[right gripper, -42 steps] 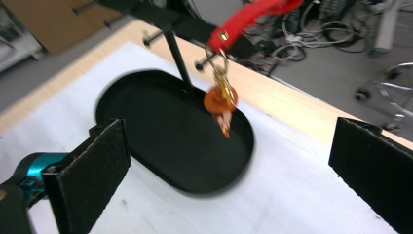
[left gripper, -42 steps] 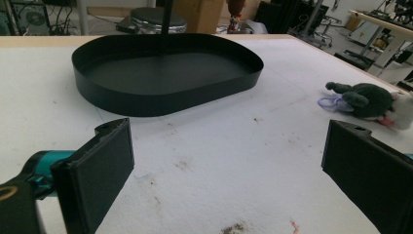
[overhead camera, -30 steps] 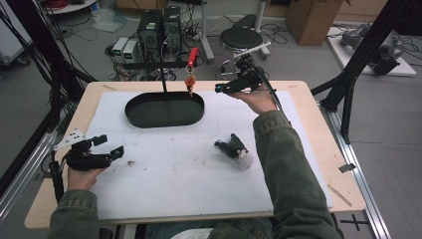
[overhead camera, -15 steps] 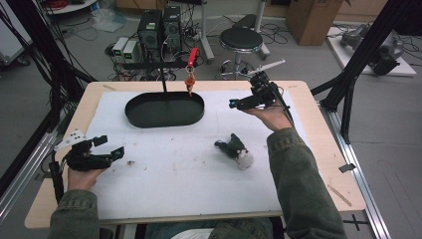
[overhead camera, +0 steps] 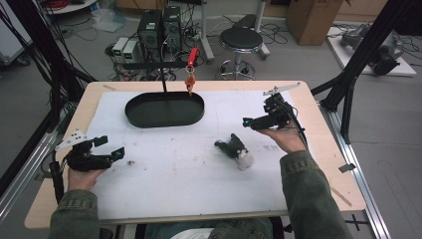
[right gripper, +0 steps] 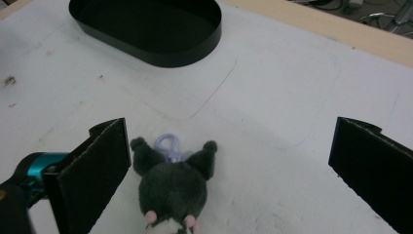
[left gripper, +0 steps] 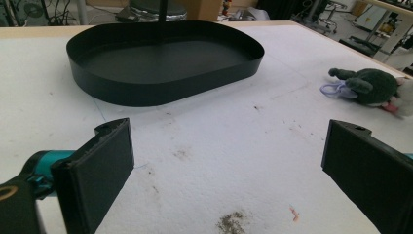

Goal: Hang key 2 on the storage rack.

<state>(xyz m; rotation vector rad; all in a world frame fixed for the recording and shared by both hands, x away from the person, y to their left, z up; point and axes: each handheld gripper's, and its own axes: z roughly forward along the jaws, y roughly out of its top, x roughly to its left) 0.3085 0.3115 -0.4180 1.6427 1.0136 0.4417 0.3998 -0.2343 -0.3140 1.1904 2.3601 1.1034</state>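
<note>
2 grippers spread wide and empty over the tabletop (overhead camera: 164,184).
Left gripper (overhead camera: 115,152) sits at lower left of the high view, fingers far apart. Right gripper (overhead camera: 247,122) sits at centre right, fingers equally wide. Plush toy (overhead camera: 234,149) lies at frame centre, below the black tray (overhead camera: 164,118); in the right gripper view it lies between the fingers, nearer the left one.

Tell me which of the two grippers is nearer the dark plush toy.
The right gripper, held above the table beside the dark green plush toy. The left gripper sits far off by the table's left edge.
</note>
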